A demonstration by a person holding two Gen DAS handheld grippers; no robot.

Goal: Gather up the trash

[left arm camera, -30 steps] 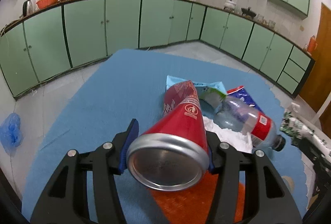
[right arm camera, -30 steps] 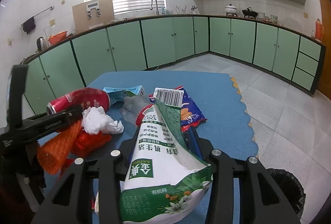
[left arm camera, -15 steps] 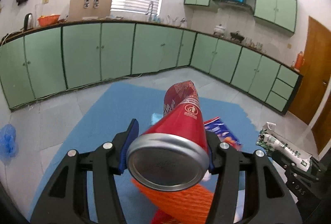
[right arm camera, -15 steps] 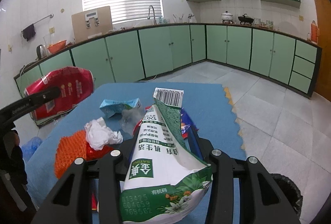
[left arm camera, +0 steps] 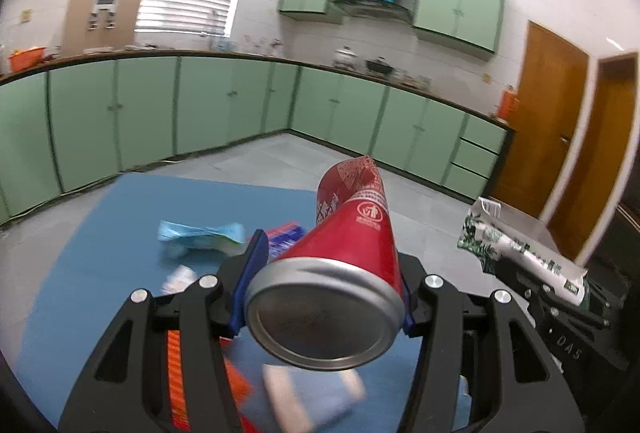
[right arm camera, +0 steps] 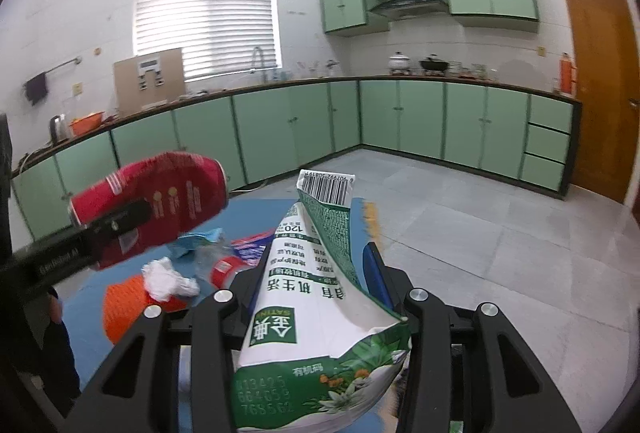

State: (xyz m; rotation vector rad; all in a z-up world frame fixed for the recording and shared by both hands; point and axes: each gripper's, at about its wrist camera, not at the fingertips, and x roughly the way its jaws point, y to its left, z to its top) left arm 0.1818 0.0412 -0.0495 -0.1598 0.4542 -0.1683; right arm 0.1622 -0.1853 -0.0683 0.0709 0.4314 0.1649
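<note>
My left gripper (left arm camera: 326, 273) is shut on a crushed red soda can (left arm camera: 344, 253) and holds it high above the blue mat (left arm camera: 120, 233); the can also shows in the right wrist view (right arm camera: 160, 205). My right gripper (right arm camera: 316, 273) is shut on a green-and-white milk carton (right arm camera: 316, 313), also seen at the right of the left wrist view (left arm camera: 520, 249). On the mat lie a light blue wrapper (left arm camera: 200, 235), a white crumpled tissue (right arm camera: 168, 279), an orange net (right arm camera: 124, 307), a plastic bottle (right arm camera: 218, 263) and a red-blue packet (right arm camera: 252, 247).
Green floor cabinets (right arm camera: 400, 125) run along the far walls under a counter with a sink, kettle and pots. Brown doors (left arm camera: 560, 161) stand at the right. Grey floor tiles (right arm camera: 500, 233) lie to the right of the mat.
Both grippers have risen with their loads. The left gripper lifted the can well off the mat and swung rightward; the trash pile now sits lower and farther in both views.
</note>
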